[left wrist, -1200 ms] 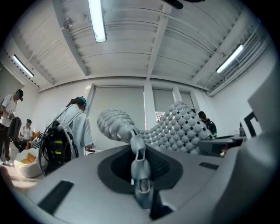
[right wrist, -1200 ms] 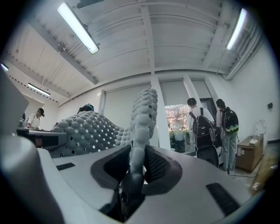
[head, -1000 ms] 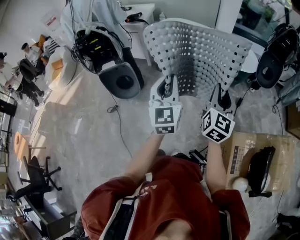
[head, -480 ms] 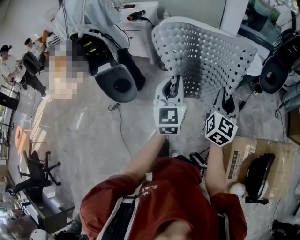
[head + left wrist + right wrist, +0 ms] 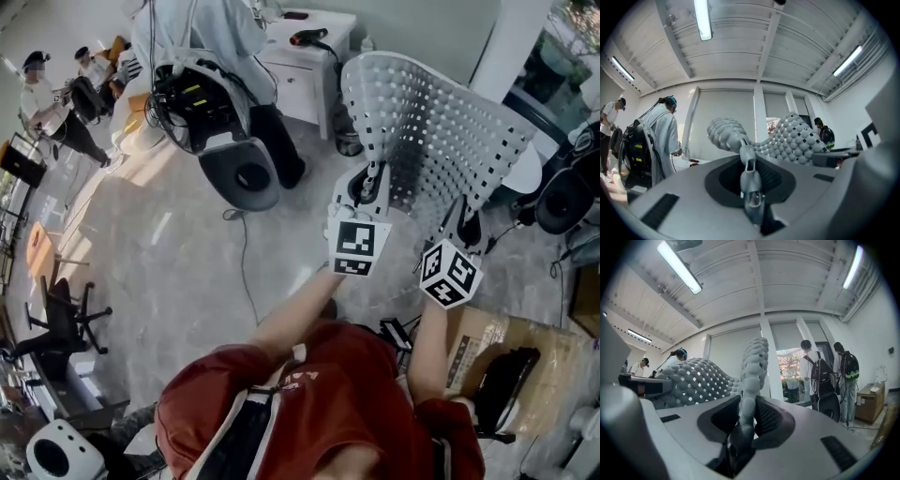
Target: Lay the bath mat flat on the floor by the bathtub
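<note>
Currently, left tool [image 5: 366, 186] closed tight on the near edge of the grey perforated bath mat [image 5: 422, 112], right tool [image 5: 466, 225] clamped on the same edge, mat held clear of the floor [image 5: 169, 244], spreading toward 1 o'clock in the head view.

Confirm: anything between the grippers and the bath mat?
Nothing visible. The left gripper and right gripper each clamp an edge of the bath mat, held up off the floor. No bathtub is in view.

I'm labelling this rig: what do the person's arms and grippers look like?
Left gripper and right gripper: pale grey bodies, each carrying a white cube with black square markers. The person wears a dark red short-sleeved top.
</note>
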